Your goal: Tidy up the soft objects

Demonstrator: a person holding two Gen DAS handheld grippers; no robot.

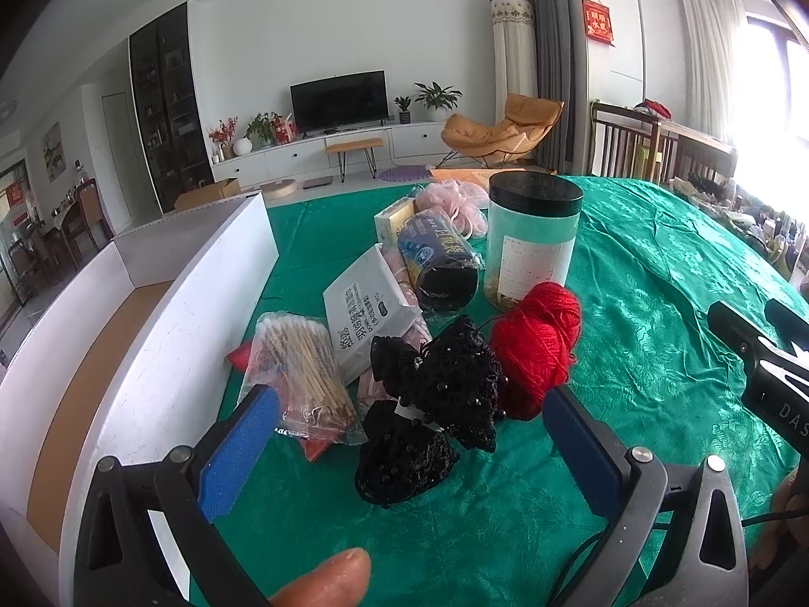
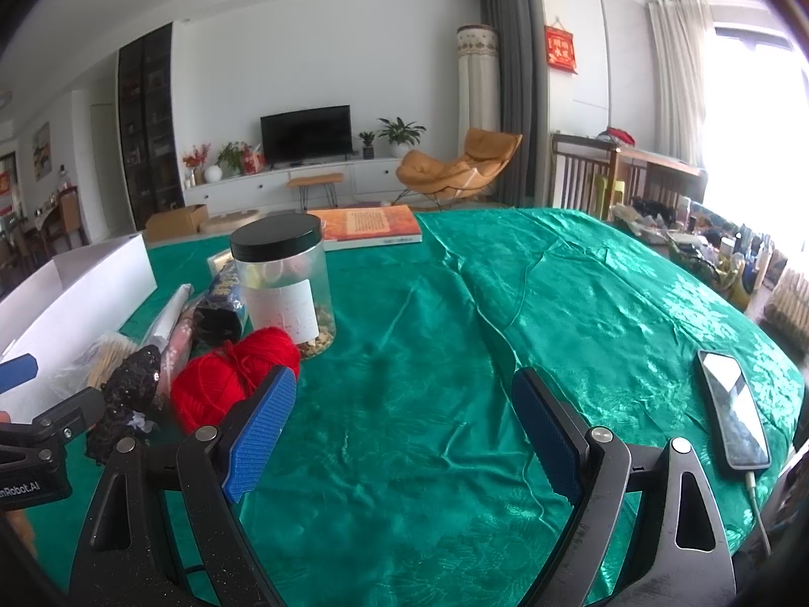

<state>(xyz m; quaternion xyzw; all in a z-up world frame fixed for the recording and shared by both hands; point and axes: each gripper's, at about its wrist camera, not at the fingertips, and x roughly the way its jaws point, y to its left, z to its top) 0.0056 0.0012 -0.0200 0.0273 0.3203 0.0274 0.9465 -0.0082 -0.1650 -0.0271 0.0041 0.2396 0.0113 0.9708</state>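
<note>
A black beaded lace piece [image 1: 430, 404] lies on the green tablecloth [image 1: 657, 303], touching a red yarn ball [image 1: 538, 349]. My left gripper [image 1: 412, 435] is open, its blue pads either side of the lace, just short of it. A pink mesh puff [image 1: 455, 202] lies further back. A white open box [image 1: 151, 313] stands to the left. My right gripper [image 2: 404, 420] is open and empty over bare cloth, right of the yarn [image 2: 227, 384] and lace [image 2: 126, 394].
A bag of cotton swabs [image 1: 303, 379], a tissue pack [image 1: 369, 313], a blue roll [image 1: 440, 263] and a black-lidded jar [image 1: 531, 237] crowd the pile. A book [image 2: 369, 225] lies far back. A phone [image 2: 735, 409] with cable sits at the right edge.
</note>
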